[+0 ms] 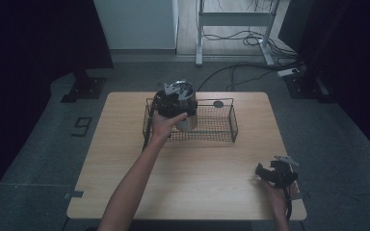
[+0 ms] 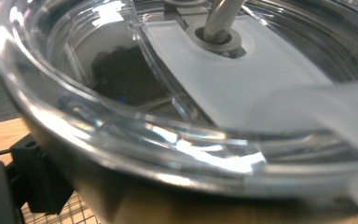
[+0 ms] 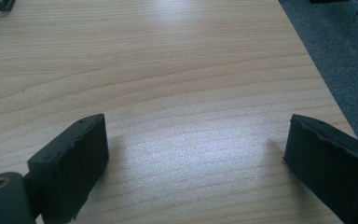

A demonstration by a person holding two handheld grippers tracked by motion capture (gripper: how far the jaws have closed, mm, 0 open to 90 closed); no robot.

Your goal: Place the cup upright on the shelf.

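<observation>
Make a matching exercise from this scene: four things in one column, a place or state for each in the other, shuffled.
Things:
1. steel tumbler
2. wire basket
3. right gripper
4. left gripper

Places or states:
A. open, low over bare wood near the table's right front corner
B. at the basket's left end, against the tumbler
C. on the table's far half
D. clear lid on top, inside the basket

Pairs: 1-D, 2-C, 3-A, 4-B
</observation>
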